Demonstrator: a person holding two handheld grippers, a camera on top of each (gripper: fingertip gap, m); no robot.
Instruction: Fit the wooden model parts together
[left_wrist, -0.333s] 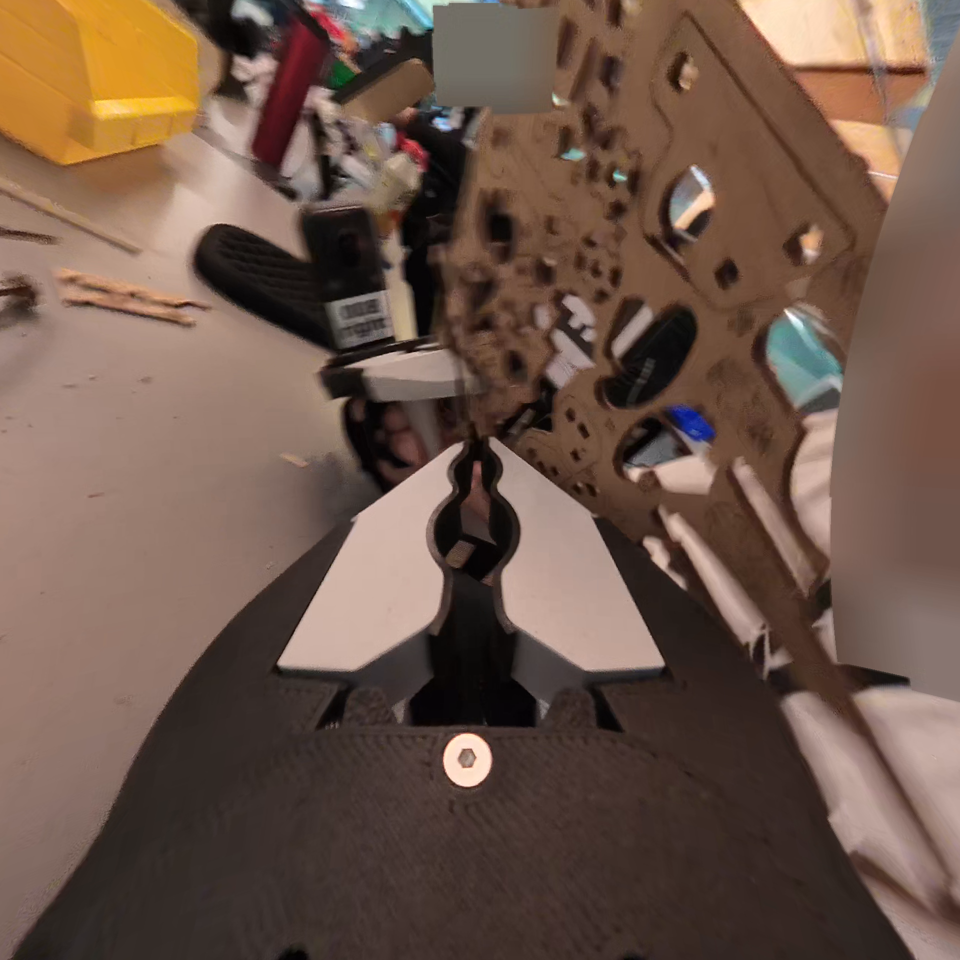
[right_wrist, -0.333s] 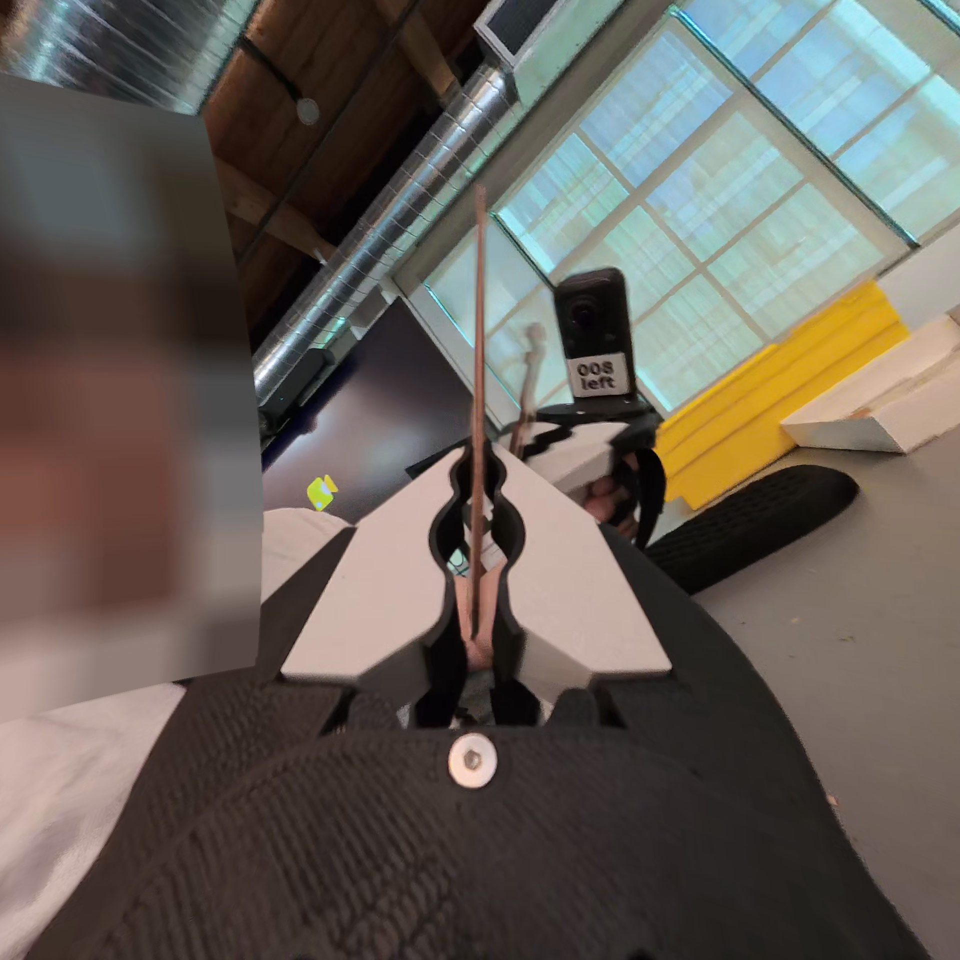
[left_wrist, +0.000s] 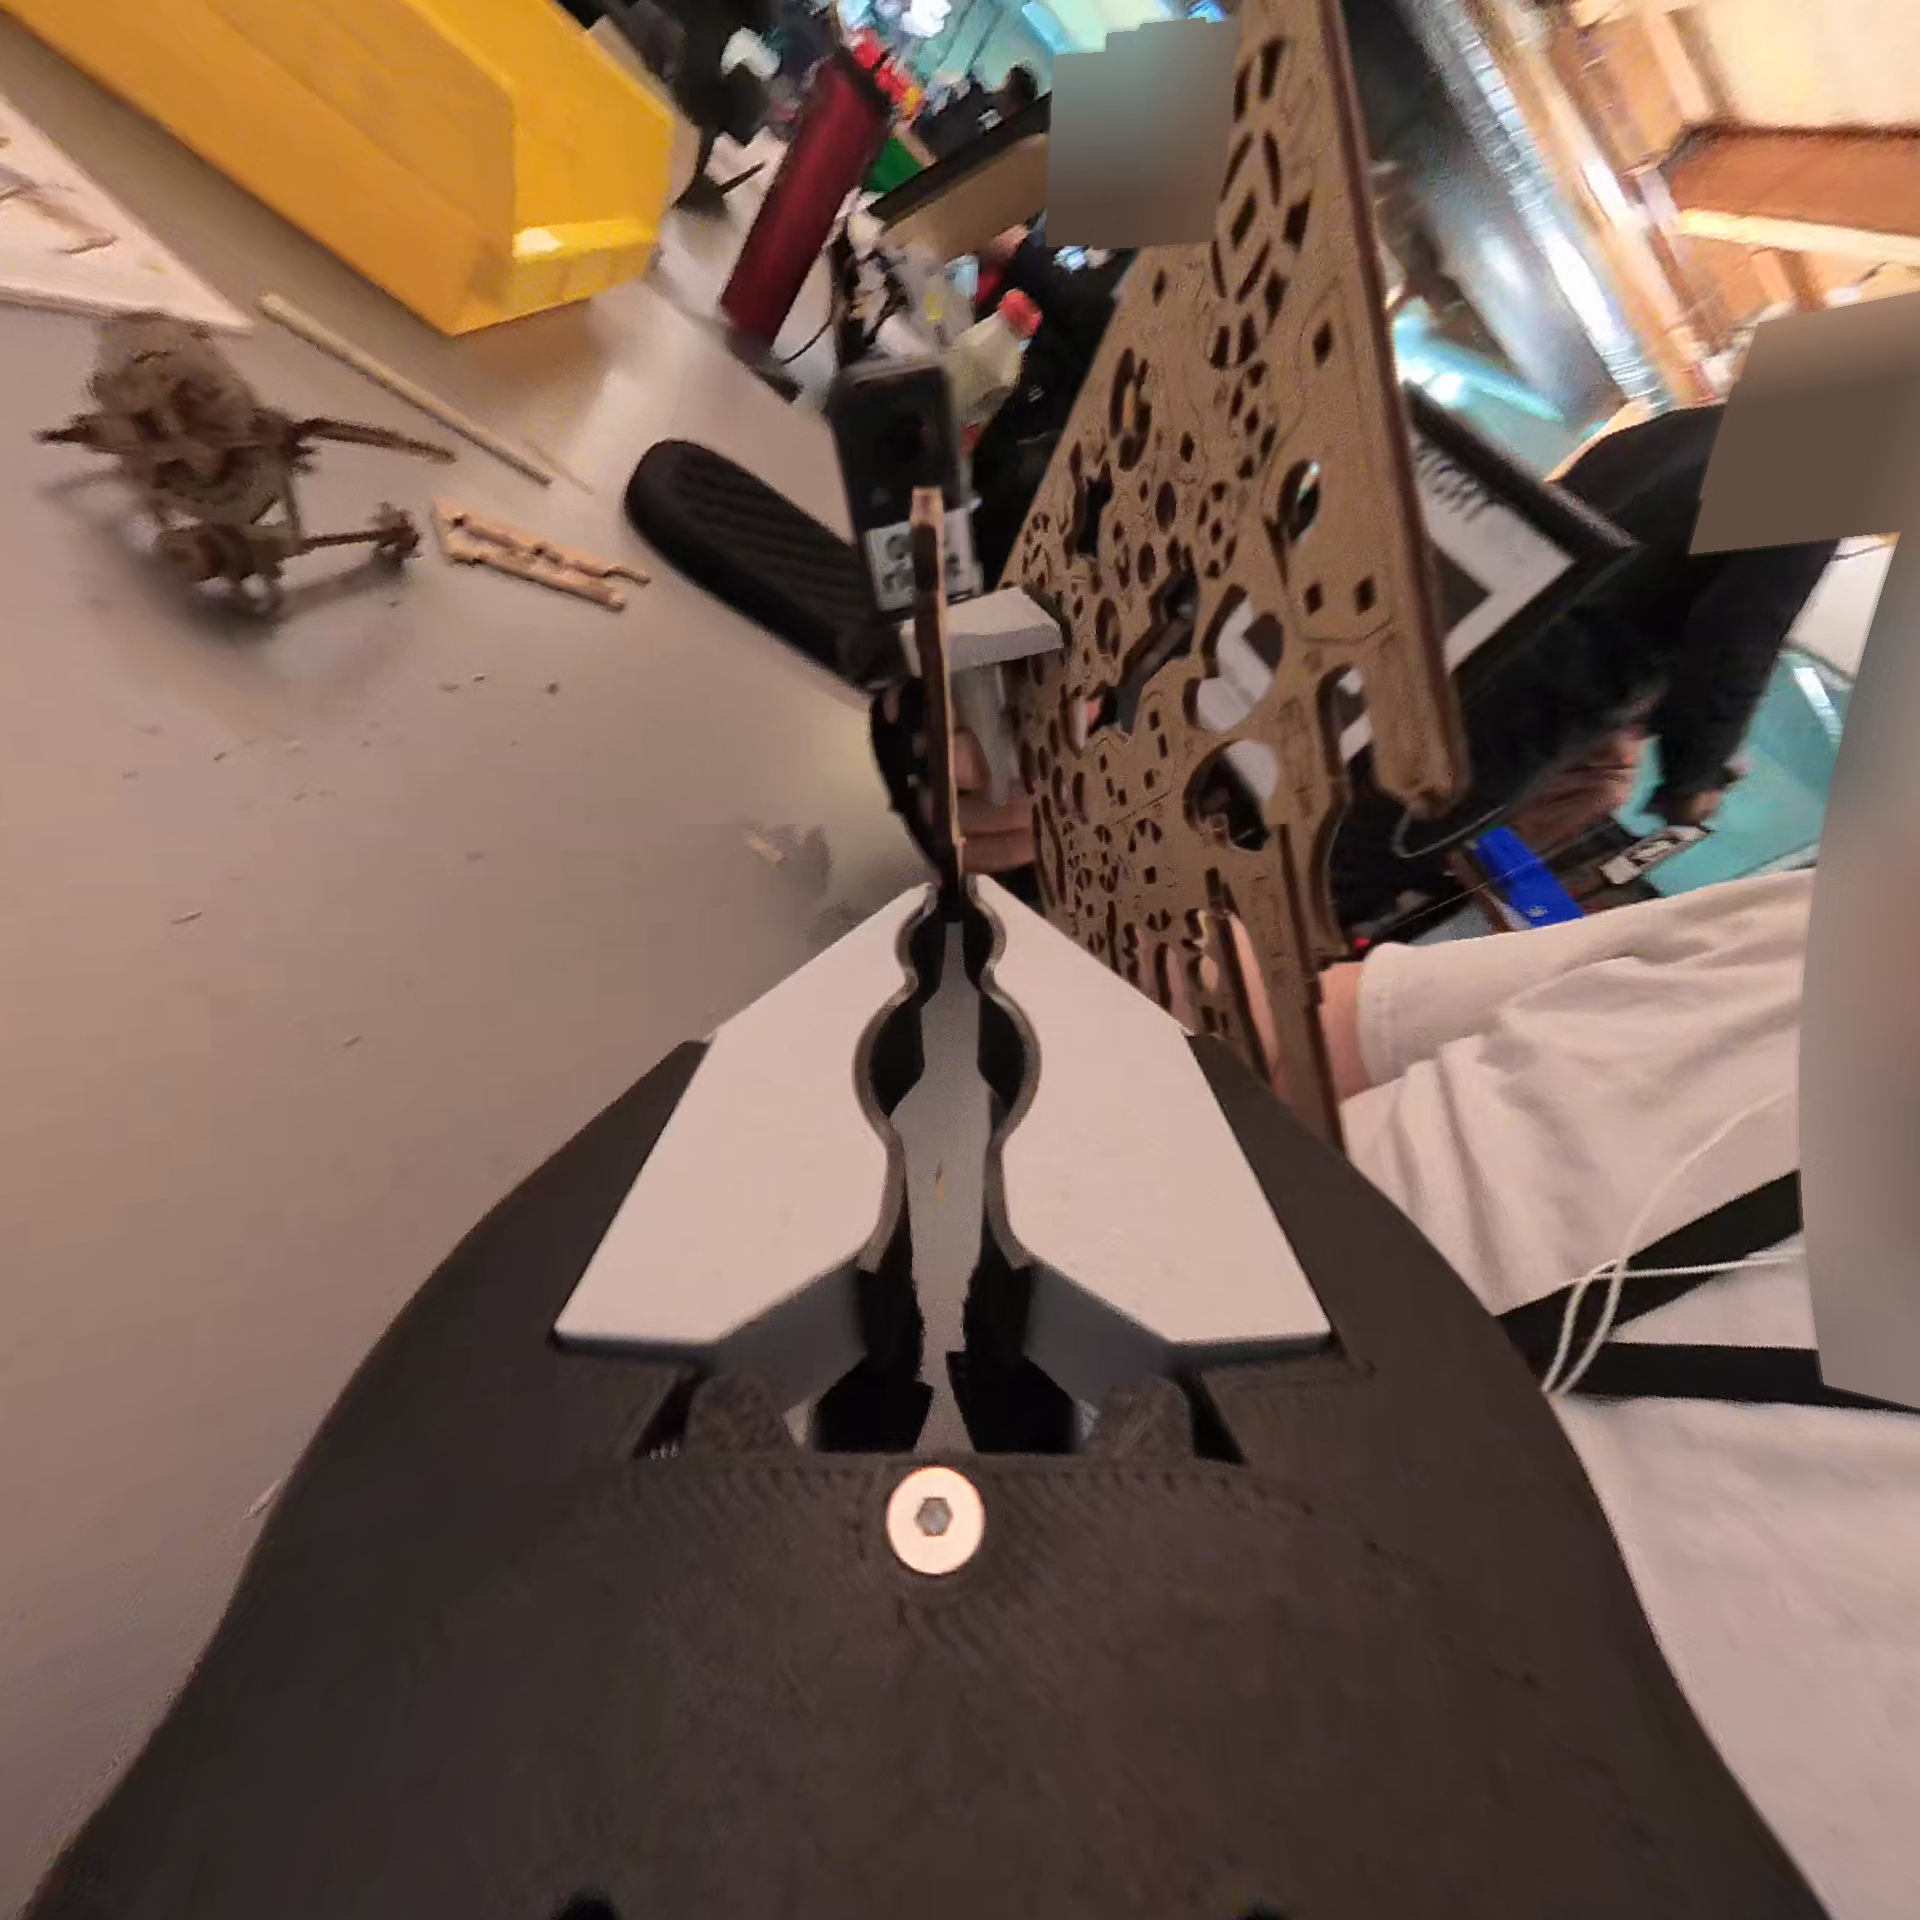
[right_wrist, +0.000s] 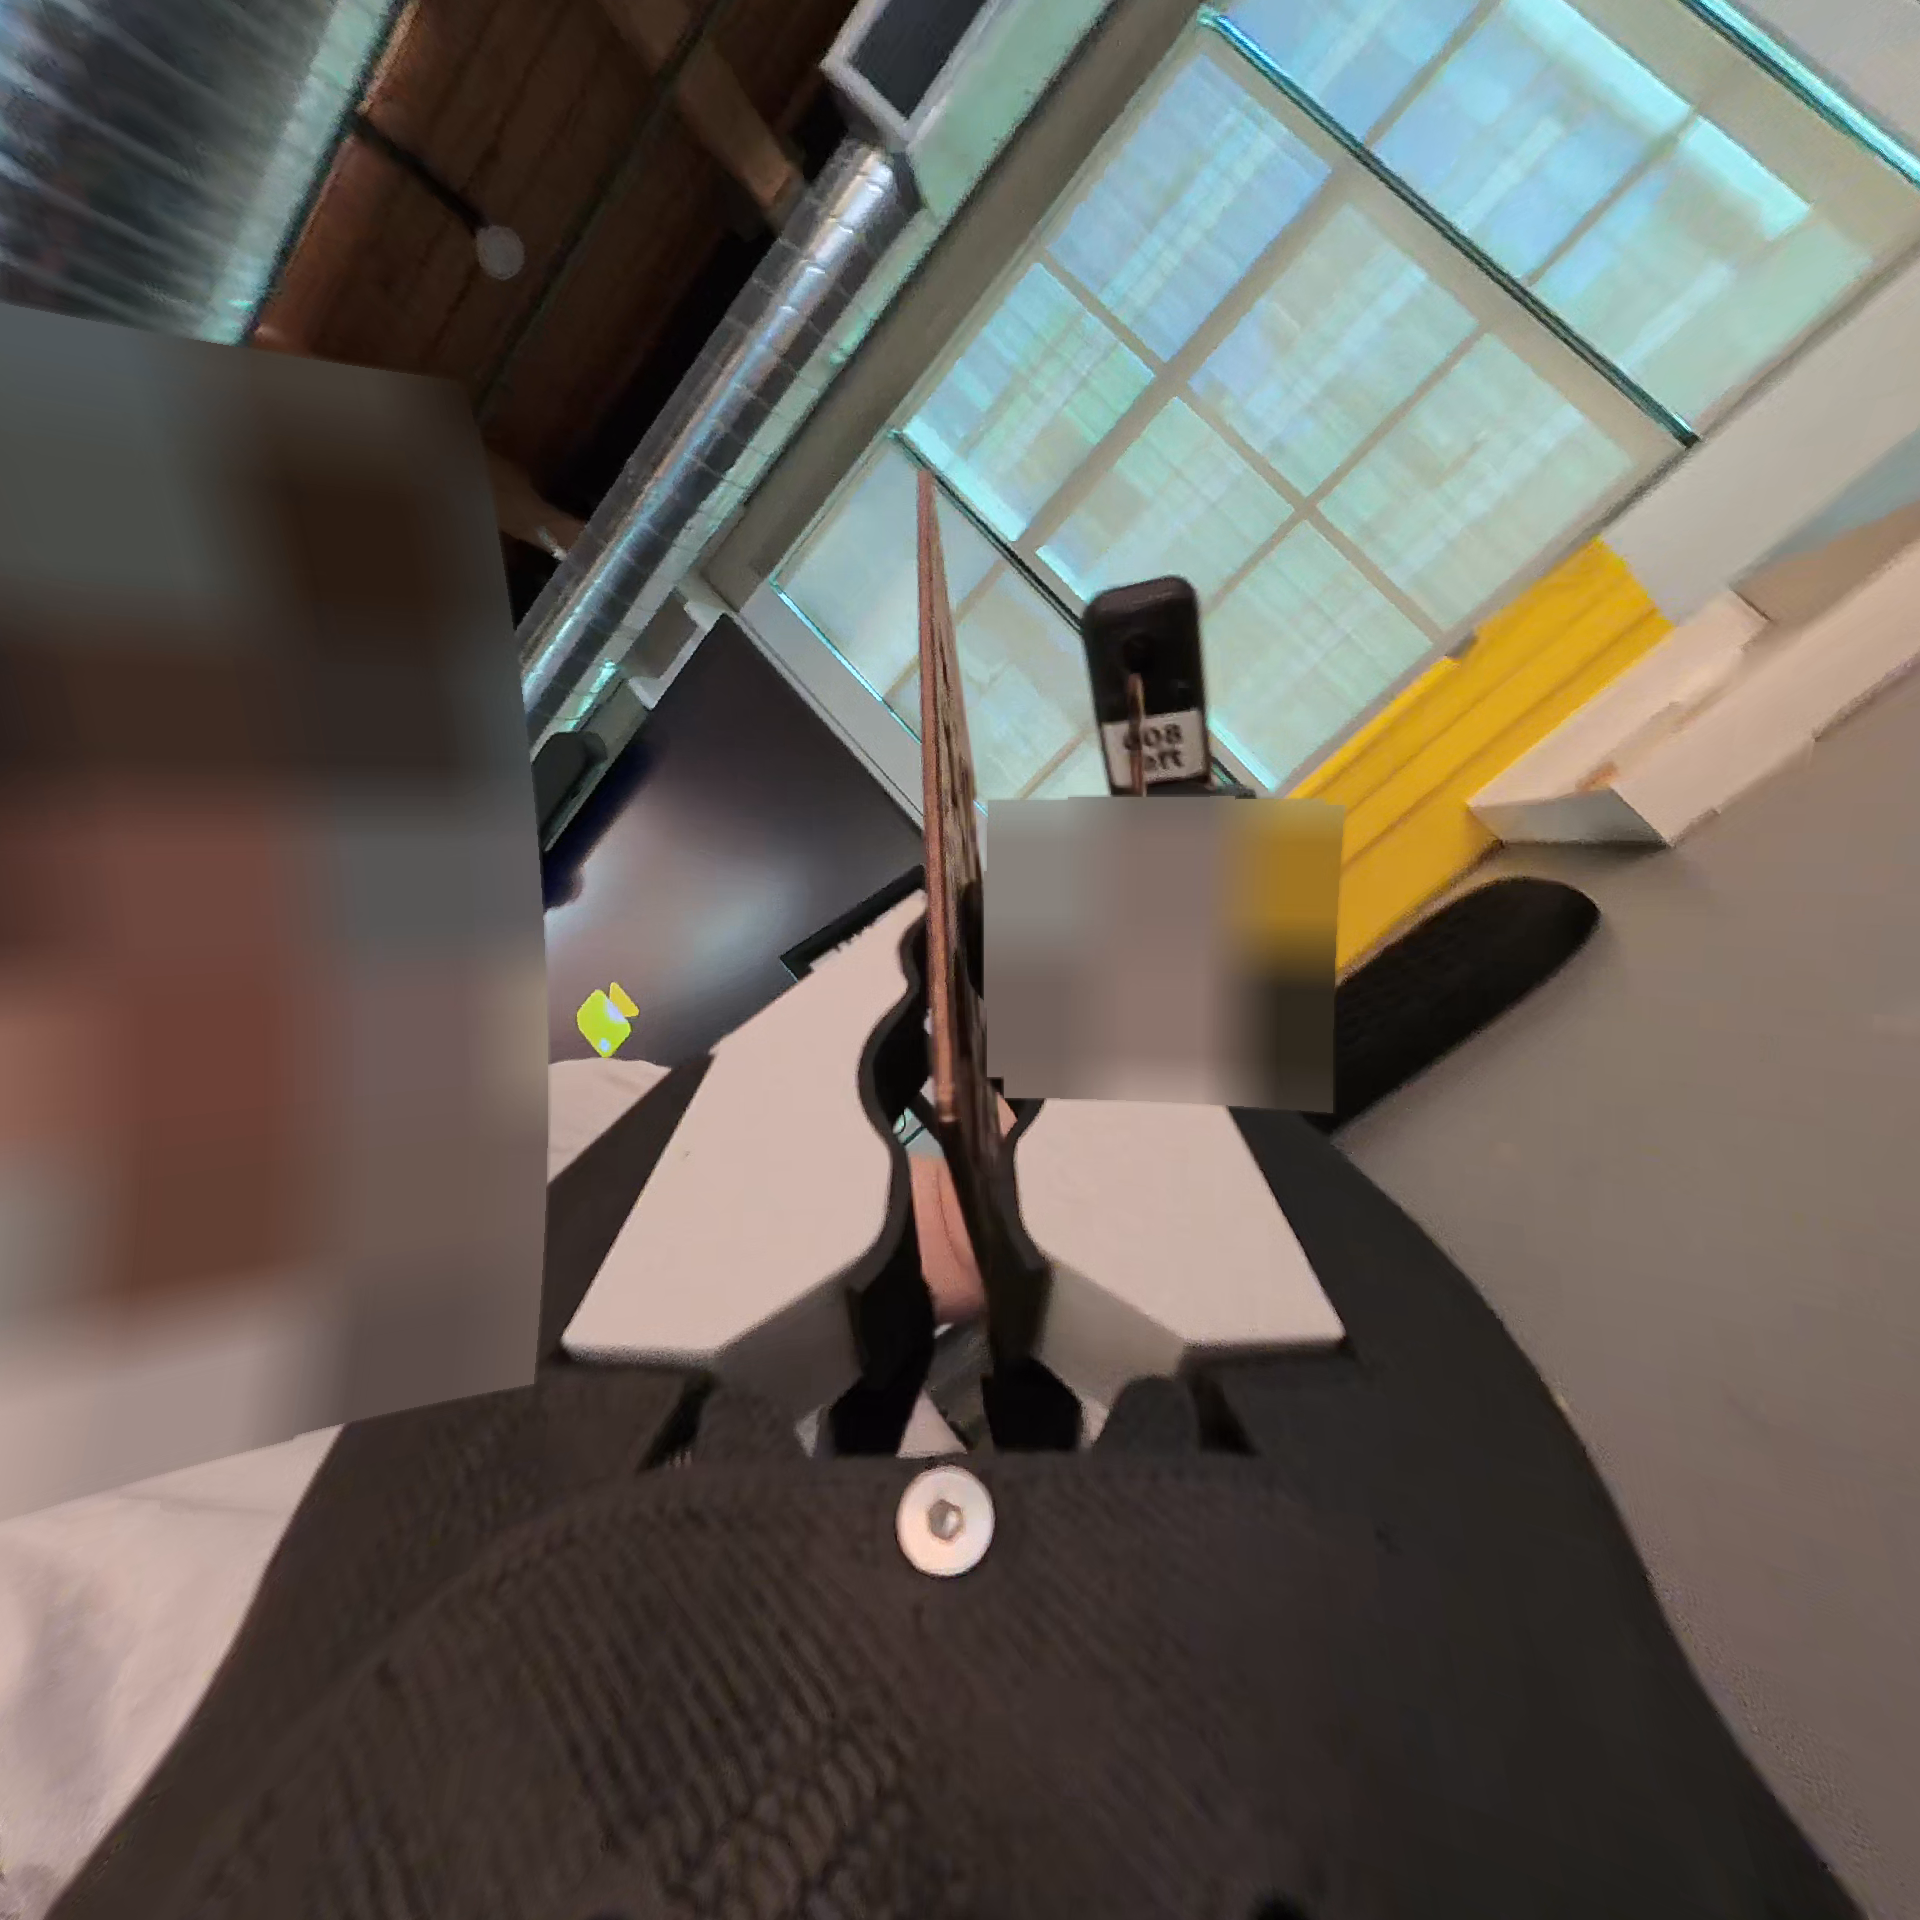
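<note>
My left gripper (left_wrist: 951, 899) is shut on a thin wooden part (left_wrist: 933, 707), held upright and edge-on just left of the wooden sheet. My right gripper (right_wrist: 943, 940) is shut on that large laser-cut wooden sheet (right_wrist: 948, 790), edge-on here. In the left wrist view the sheet (left_wrist: 1257, 499) stands upright, full of cut-outs, with the right gripper's grey finger (left_wrist: 992, 634) beside it. The thin part also shows in the right wrist view (right_wrist: 1136, 717), in front of the left gripper's camera (right_wrist: 1143, 665). A blur patch hides the left gripper's fingers there.
On the grey table (left_wrist: 312, 935) a partly built wooden model (left_wrist: 208, 488), loose wooden strips (left_wrist: 530, 556) and a thin stick (left_wrist: 405, 390) lie at the far left. A yellow bin (left_wrist: 416, 135) and a dark red cylinder (left_wrist: 810, 197) stand behind. A person in a white shirt (left_wrist: 1558, 1091) sits on the right. My right fingertips sit around 8 cm from my left ones.
My left gripper has drawn back from the sheet's lower edge to the left, with the thin wooden part now standing clear of the sheet. The sheet has turned more edge-on.
</note>
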